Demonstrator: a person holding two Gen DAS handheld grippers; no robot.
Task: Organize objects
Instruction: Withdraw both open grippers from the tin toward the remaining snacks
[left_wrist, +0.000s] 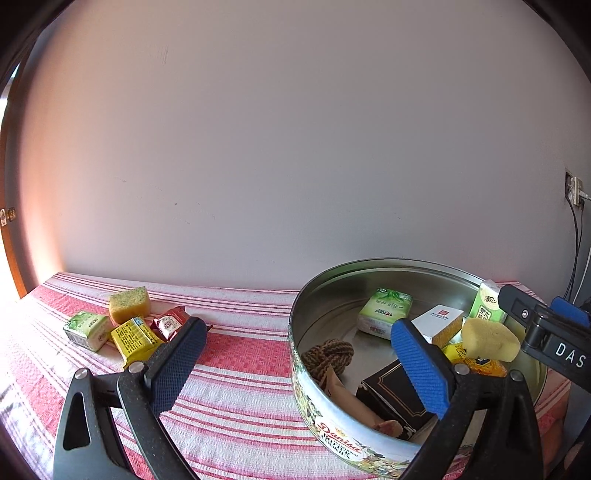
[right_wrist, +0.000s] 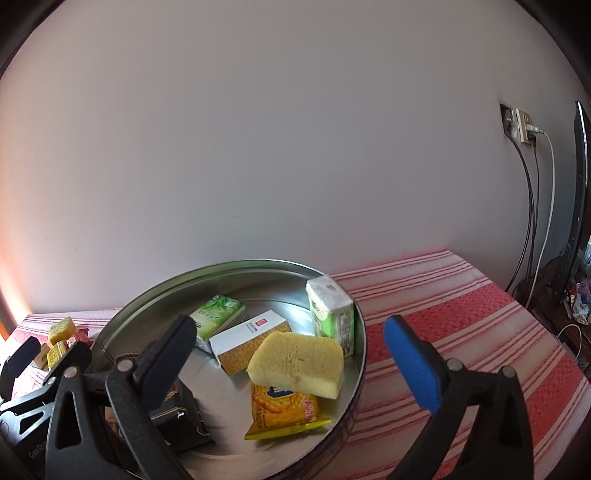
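Both my grippers stand wide open and hold nothing. My right gripper (right_wrist: 295, 354) hangs over the round silver biscuit tin (right_wrist: 147, 295), and the pale yellow sponge block (right_wrist: 295, 360) lies between its spread fingers, propped on the orange cracker packet (right_wrist: 282, 406); whether it is fully settled I cannot tell. What is left to collect lies the other way: a small cluster on the red-and-white striped cloth (left_wrist: 240, 387), ahead and to the left of my left gripper (left_wrist: 295, 350). Nearest its dark finger are the yellow wrapped packet (left_wrist: 135, 338) and the red foil sachet (left_wrist: 170, 323); behind them sit the green-and-white tissue pack (left_wrist: 88, 328) and the green-topped yellow scouring sponge (left_wrist: 129, 302). I judge the left gripper nearer, since the tin (left_wrist: 332, 413) stands to its right. The yellow packet's long axis runs roughly along my reach, so I would close across its narrow width.
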